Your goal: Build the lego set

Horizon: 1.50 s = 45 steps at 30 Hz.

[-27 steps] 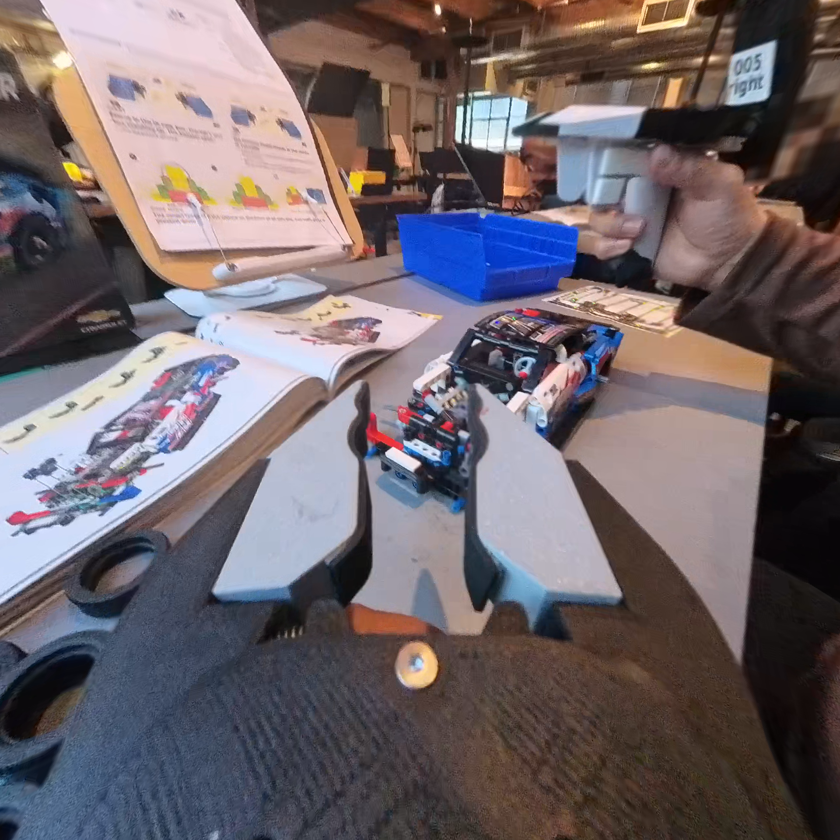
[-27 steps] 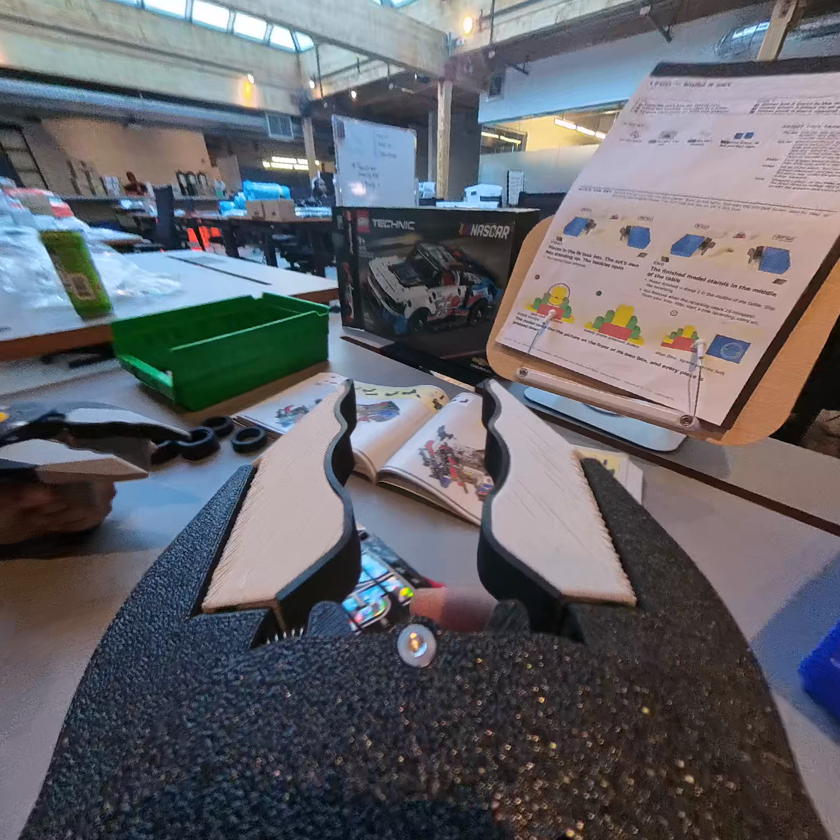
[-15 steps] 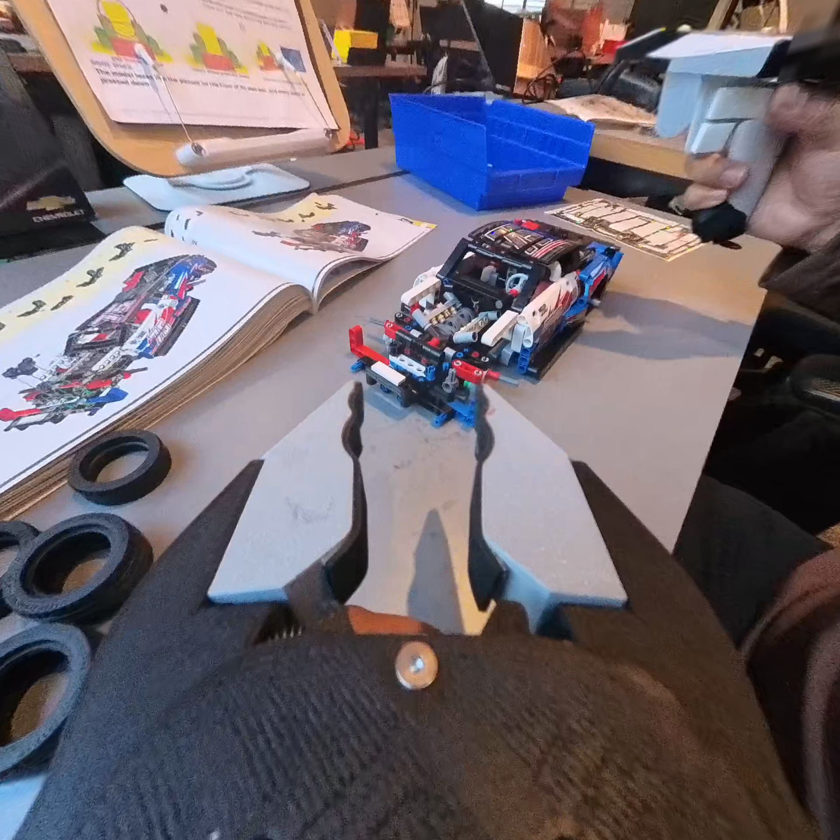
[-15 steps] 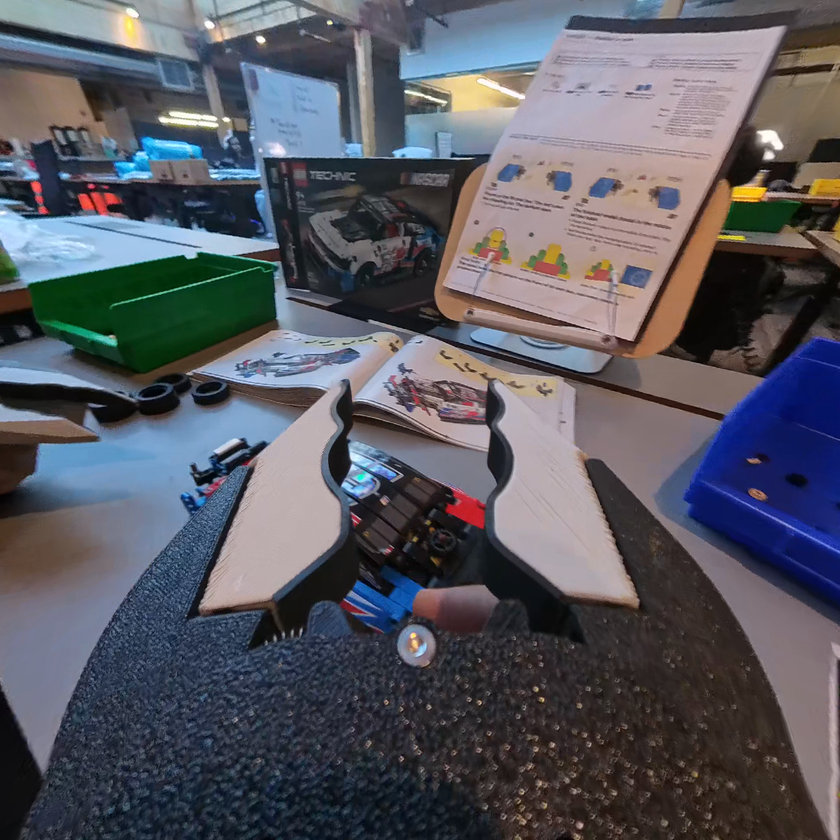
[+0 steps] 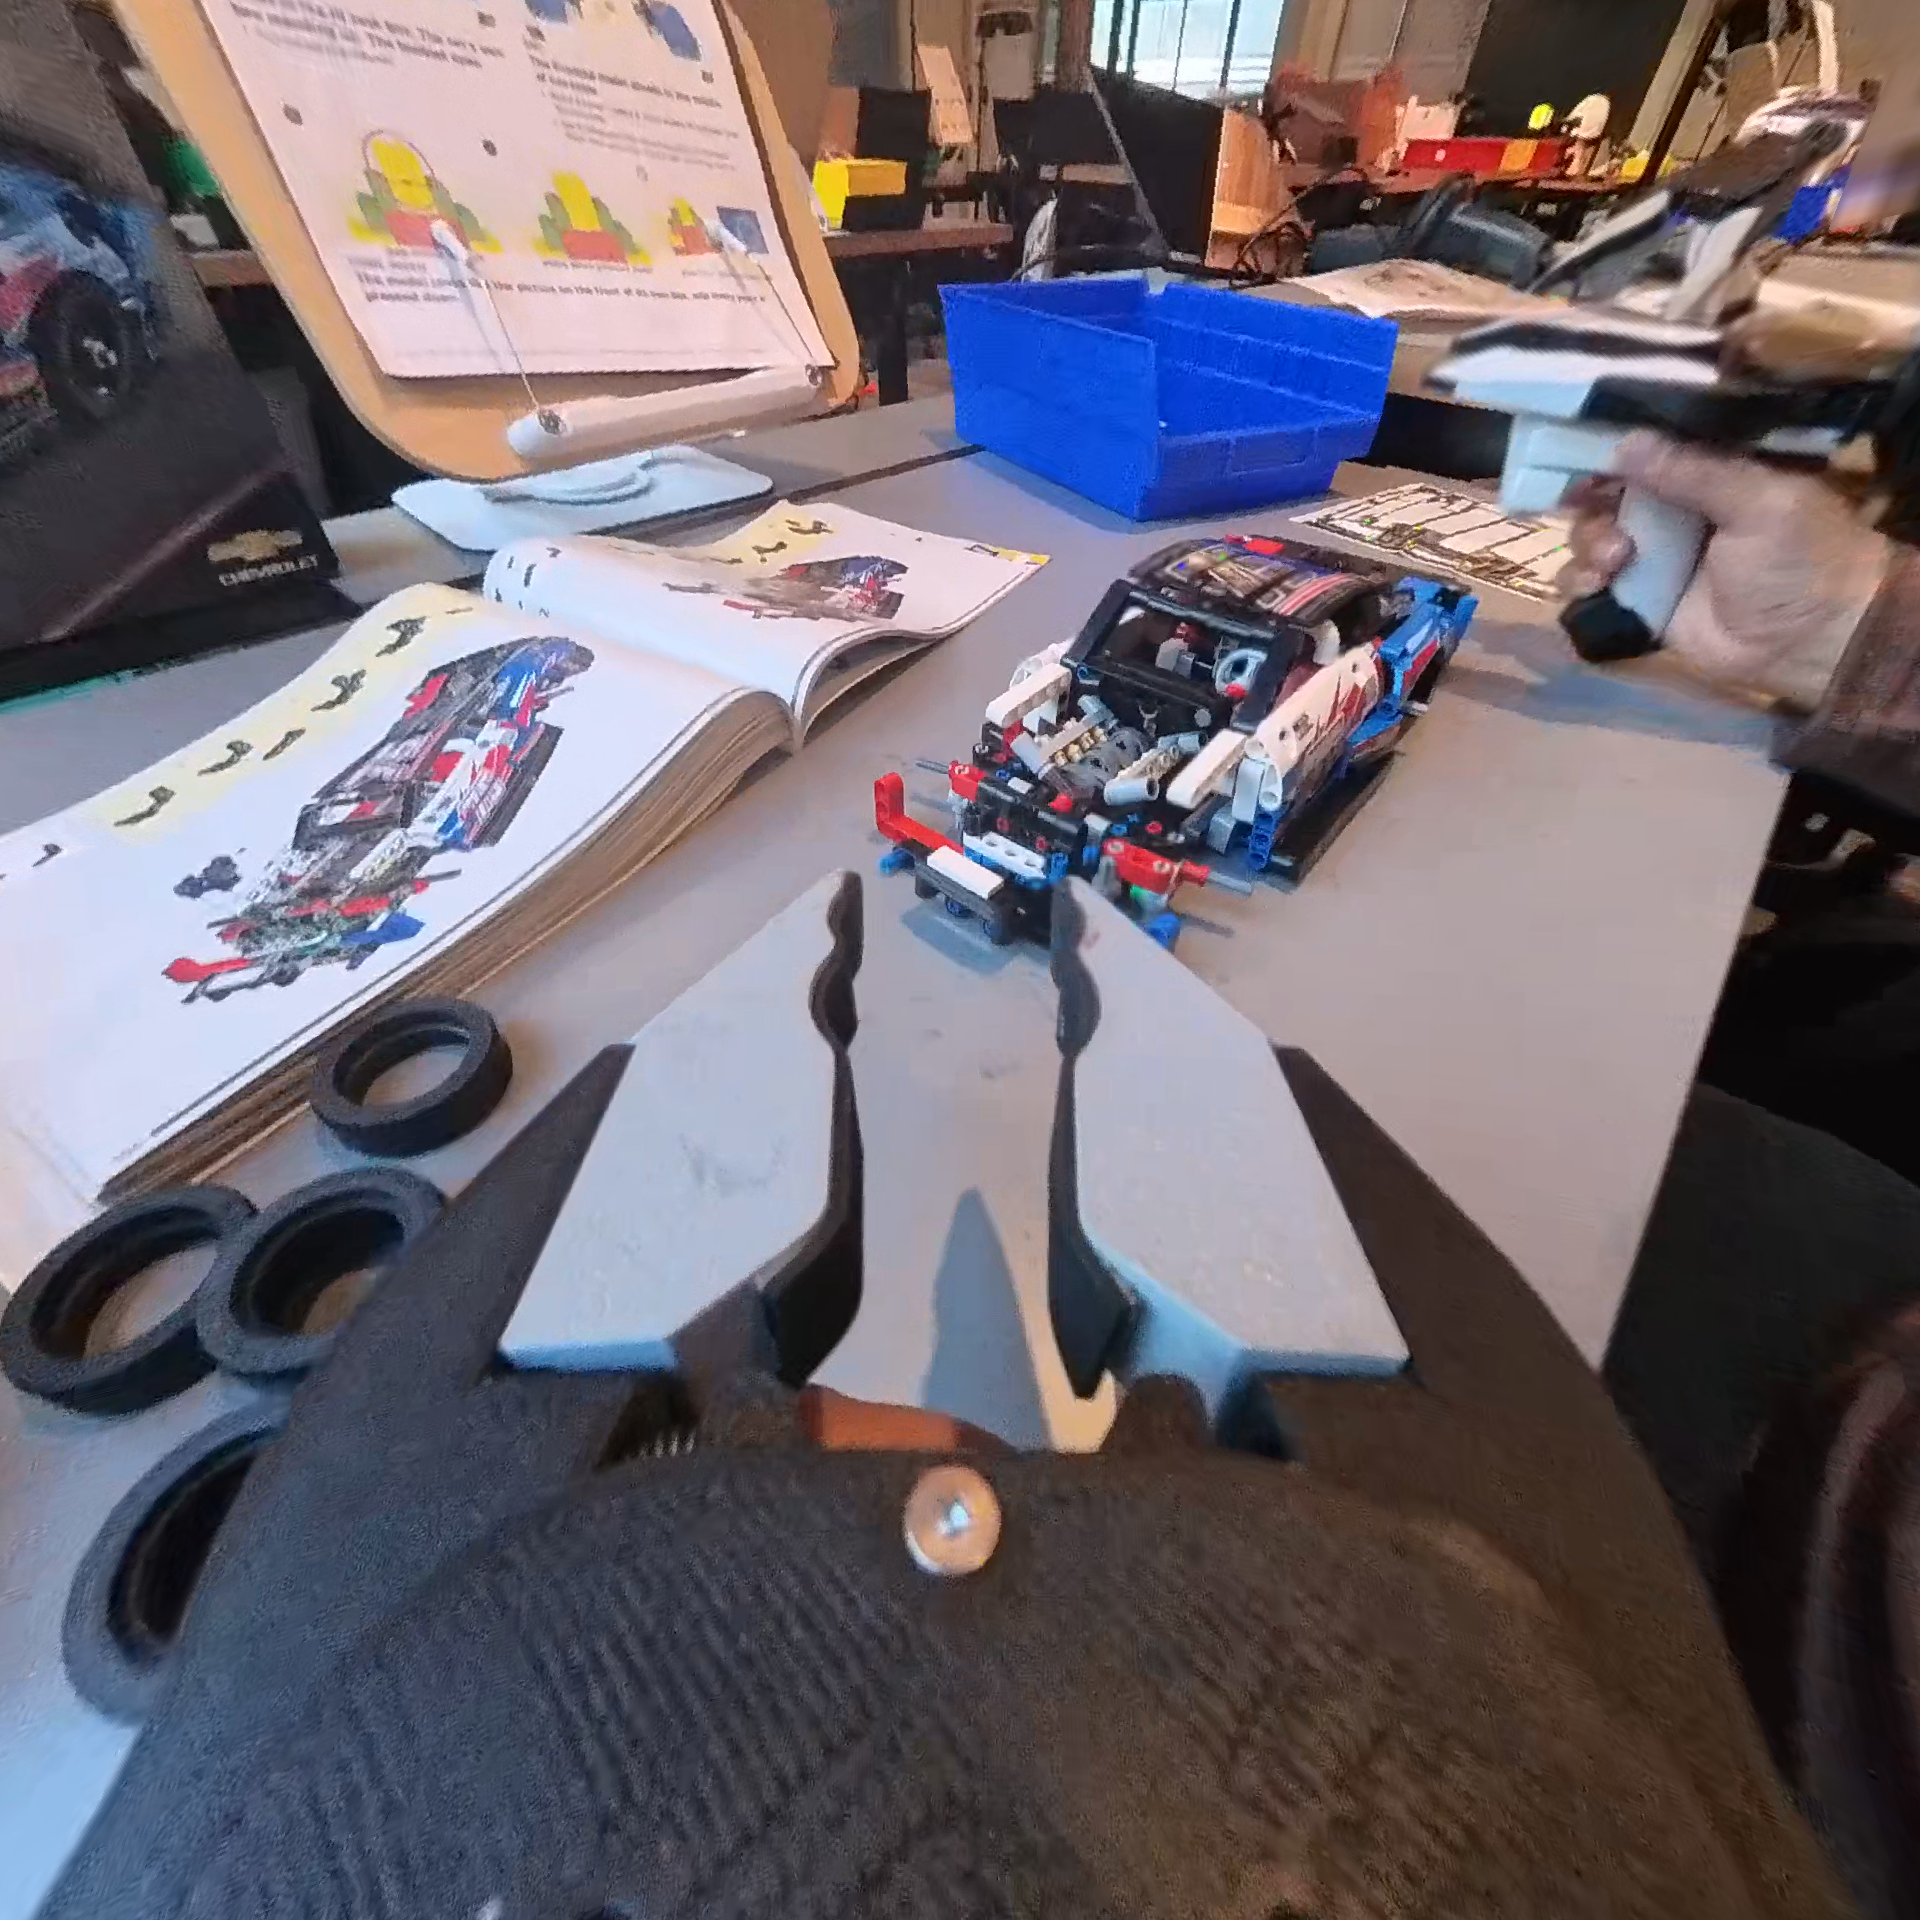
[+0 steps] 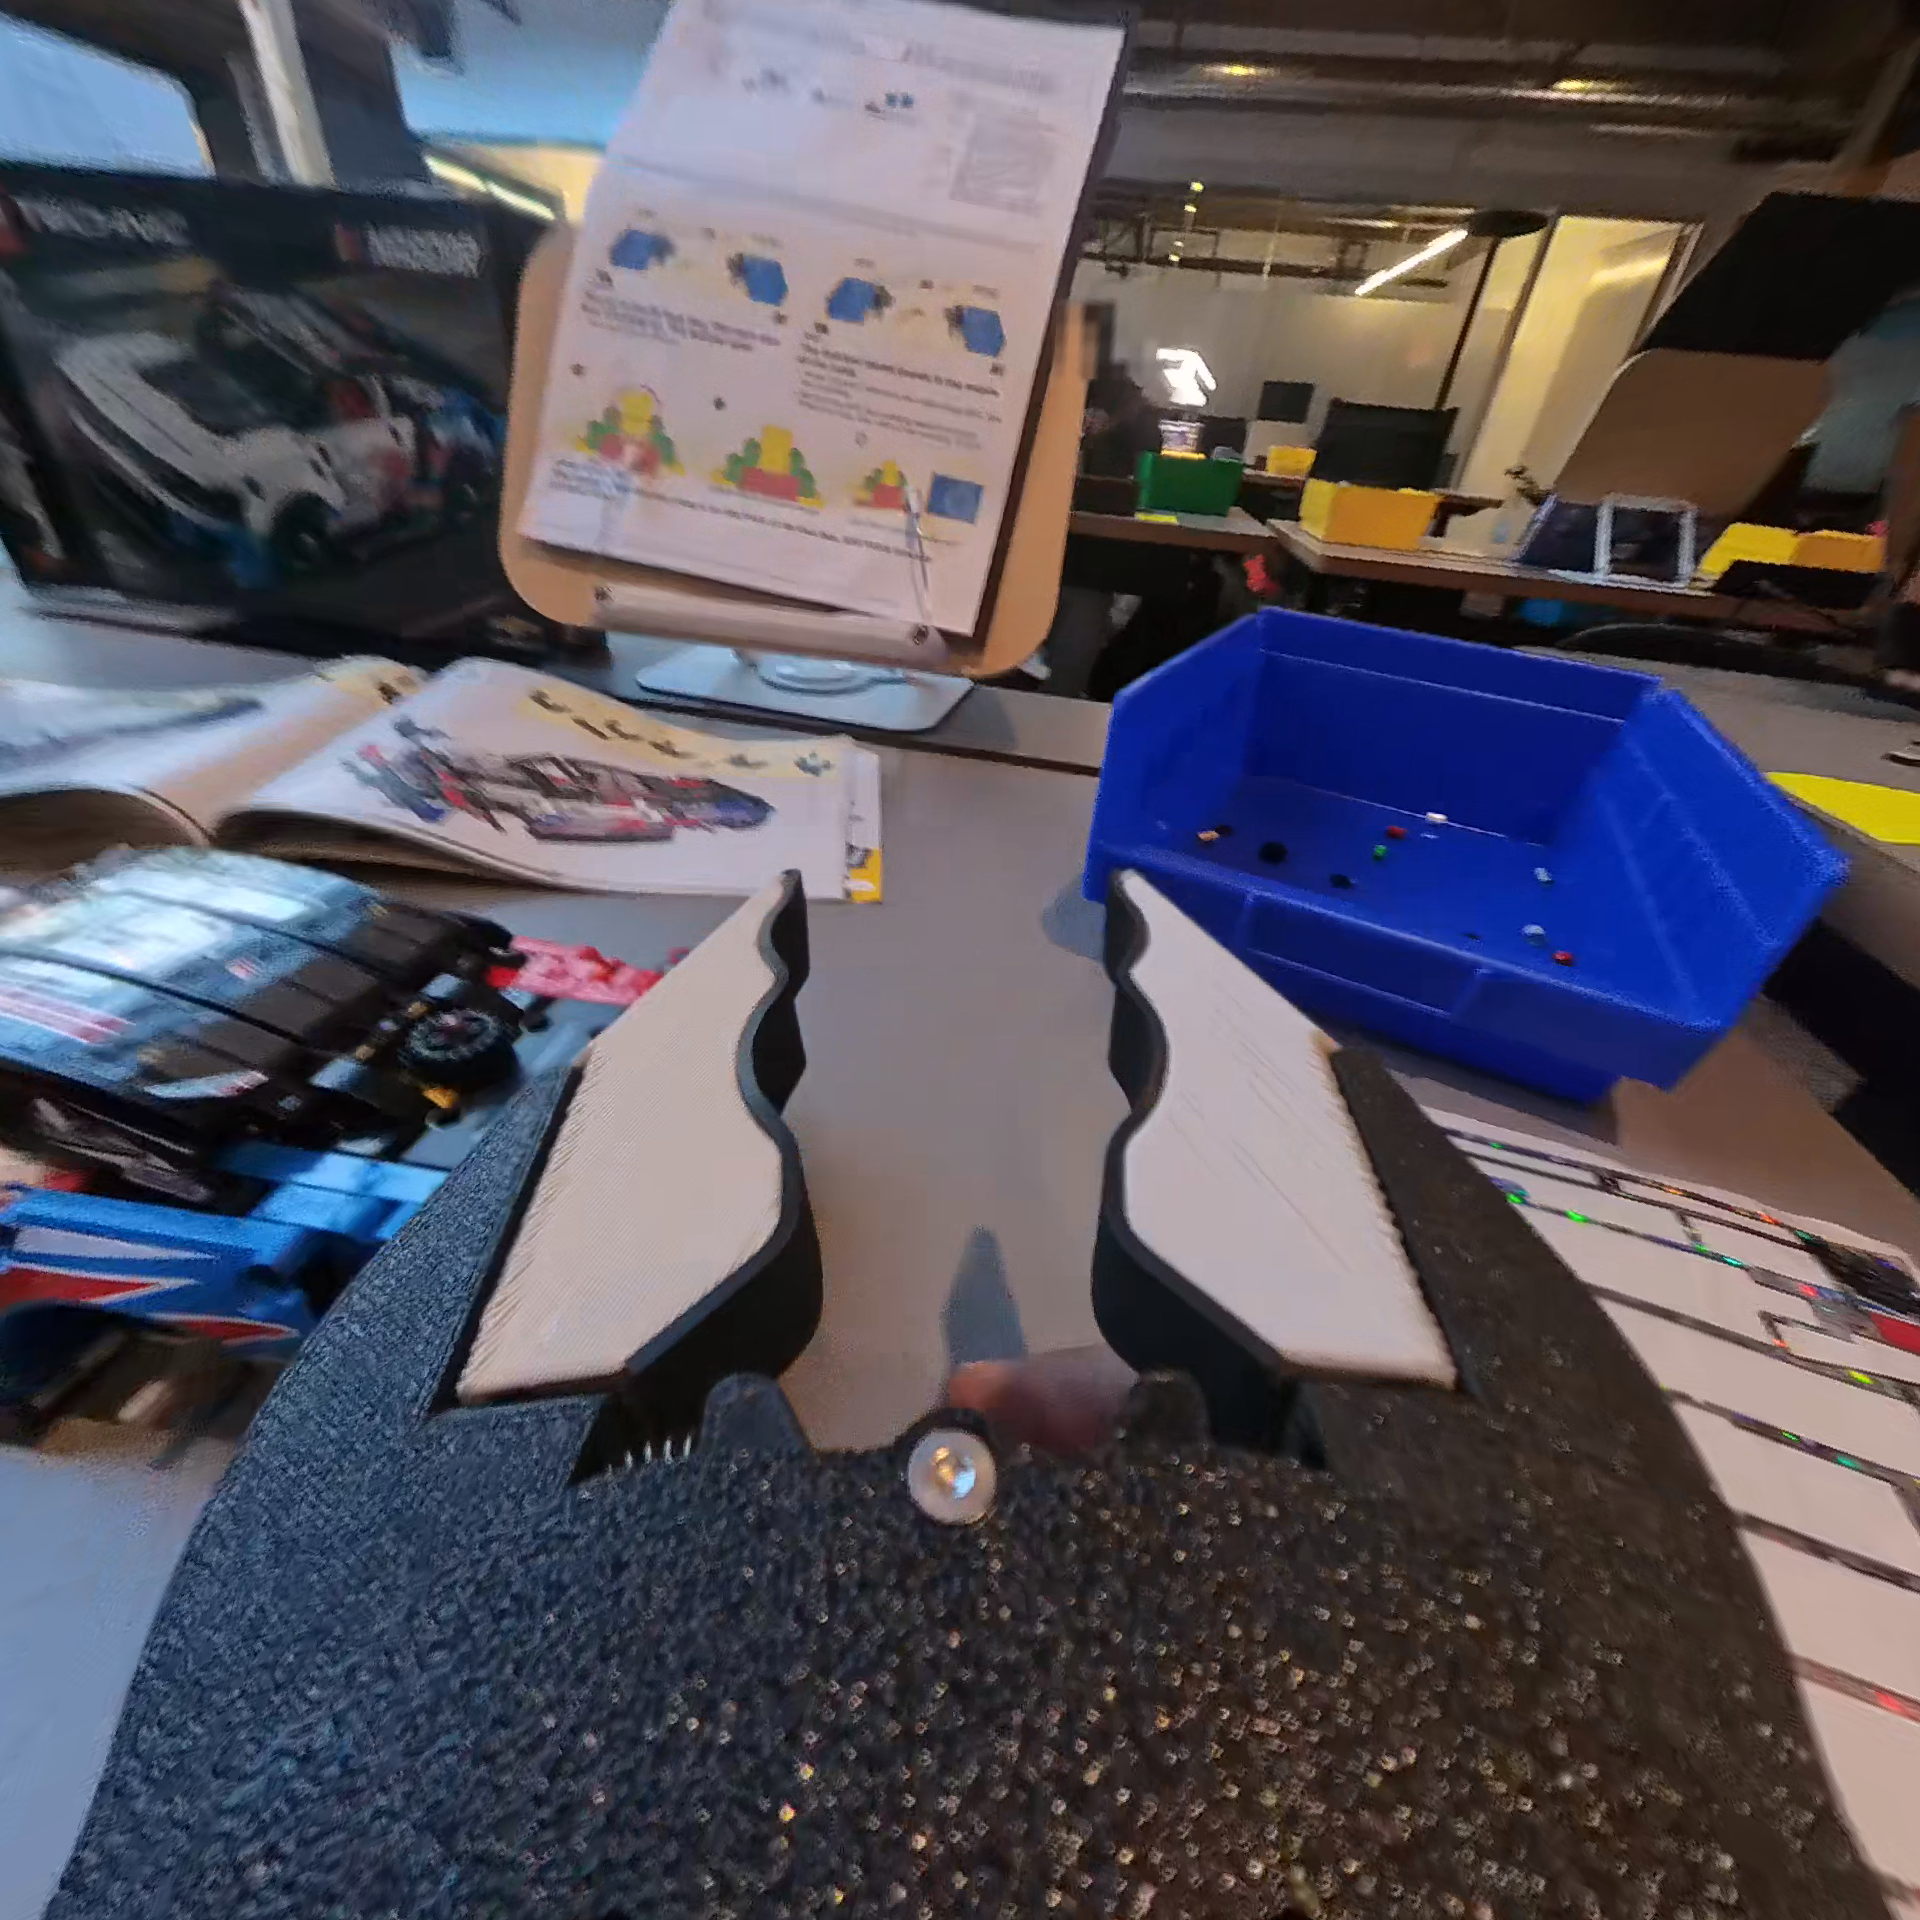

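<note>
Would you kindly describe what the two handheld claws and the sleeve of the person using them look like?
The left claw has two flat pale-grey fingers with wavy black inner edges, set in a black textured body with a silver screw. The right claw has the same shape, with off-white ribbed fingers in a speckled black body. In the left wrist view it shows a white pistol handle, and the sleeve is brownish.

Blue bin [image 6: 1683, 790], black tyres [image 5: 410, 1075]
</note>
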Motion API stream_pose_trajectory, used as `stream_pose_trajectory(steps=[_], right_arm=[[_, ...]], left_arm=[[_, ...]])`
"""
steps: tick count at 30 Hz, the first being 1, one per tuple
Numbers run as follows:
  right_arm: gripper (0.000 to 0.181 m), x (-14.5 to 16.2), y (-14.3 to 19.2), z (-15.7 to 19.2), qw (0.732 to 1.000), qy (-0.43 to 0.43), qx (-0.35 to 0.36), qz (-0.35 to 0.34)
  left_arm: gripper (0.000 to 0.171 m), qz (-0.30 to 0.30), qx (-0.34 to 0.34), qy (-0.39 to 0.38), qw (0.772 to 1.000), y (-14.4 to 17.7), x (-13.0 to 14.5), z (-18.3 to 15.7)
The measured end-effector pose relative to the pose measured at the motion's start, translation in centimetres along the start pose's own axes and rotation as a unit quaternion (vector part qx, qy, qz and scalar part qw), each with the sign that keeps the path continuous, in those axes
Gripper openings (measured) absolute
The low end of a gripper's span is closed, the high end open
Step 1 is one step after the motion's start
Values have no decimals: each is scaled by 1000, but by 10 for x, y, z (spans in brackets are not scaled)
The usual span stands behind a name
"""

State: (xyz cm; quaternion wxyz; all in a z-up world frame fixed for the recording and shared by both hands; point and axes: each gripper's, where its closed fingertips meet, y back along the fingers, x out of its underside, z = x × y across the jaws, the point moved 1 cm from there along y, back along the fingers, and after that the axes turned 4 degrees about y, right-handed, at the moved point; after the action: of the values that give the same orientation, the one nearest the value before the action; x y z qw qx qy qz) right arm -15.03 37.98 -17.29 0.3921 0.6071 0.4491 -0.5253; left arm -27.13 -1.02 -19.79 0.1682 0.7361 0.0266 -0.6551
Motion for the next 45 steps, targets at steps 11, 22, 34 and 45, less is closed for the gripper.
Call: stream_pose_trajectory(steps=[11,22,34,45], right_arm=[[44,0,-2,-3,999,29,22,-15],[44,1,-4,-5,999,39,32,-12],[43,2,-5,-6,998,50,42,-7],[42,1,-5,-8,998,38,39,-13]], left_arm=[[24,-36,54,-13,998,-39,-18,-3],[23,-24,55,-6,998,-44,-16,-3],[20,-43,47,-6,998,-38,-20,-1],[27,-13,74,0,997,-42,-13,-6]])
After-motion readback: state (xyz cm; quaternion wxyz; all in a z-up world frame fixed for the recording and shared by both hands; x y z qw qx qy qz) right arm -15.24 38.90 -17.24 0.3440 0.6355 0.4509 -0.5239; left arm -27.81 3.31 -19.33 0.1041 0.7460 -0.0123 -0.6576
